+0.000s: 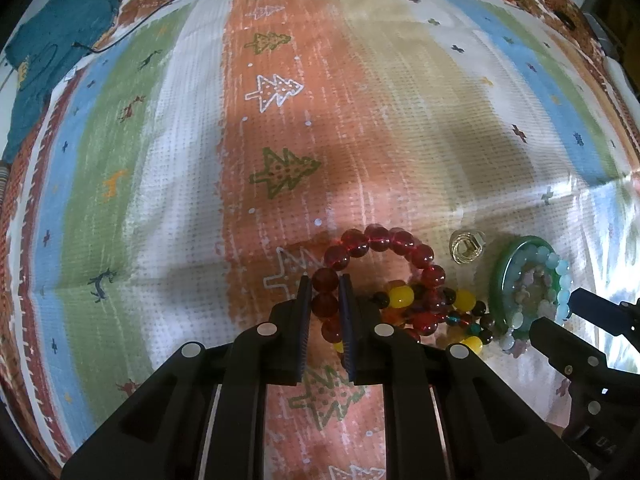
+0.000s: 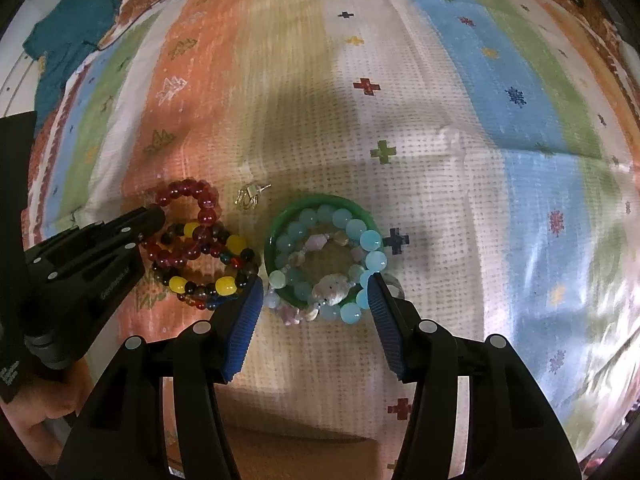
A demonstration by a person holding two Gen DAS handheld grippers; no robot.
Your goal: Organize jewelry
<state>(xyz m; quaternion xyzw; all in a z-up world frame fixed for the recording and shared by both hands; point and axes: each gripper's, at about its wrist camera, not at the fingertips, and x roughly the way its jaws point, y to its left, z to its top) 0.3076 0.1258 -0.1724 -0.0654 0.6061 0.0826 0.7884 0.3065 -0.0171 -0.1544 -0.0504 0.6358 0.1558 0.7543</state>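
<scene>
My left gripper (image 1: 326,286) is shut on the red bead bracelet (image 1: 380,240), which lies on the patterned cloth; it also shows in the right wrist view (image 2: 188,196). A yellow and dark bead bracelet (image 2: 216,276) lies tangled under it. A green bangle (image 2: 320,204) holds a pale blue bead bracelet (image 2: 360,236) and a pink bead bracelet (image 2: 316,240). My right gripper (image 2: 316,286) is open, its fingers either side of the bangle's near edge. A small silver ring (image 2: 248,196) lies between the two piles.
The striped, patterned cloth (image 1: 280,140) covers the whole surface. A teal garment (image 1: 52,40) and a thin black cable (image 1: 160,4) lie at the far left corner. A fold in the cloth (image 2: 452,136) runs across the right side.
</scene>
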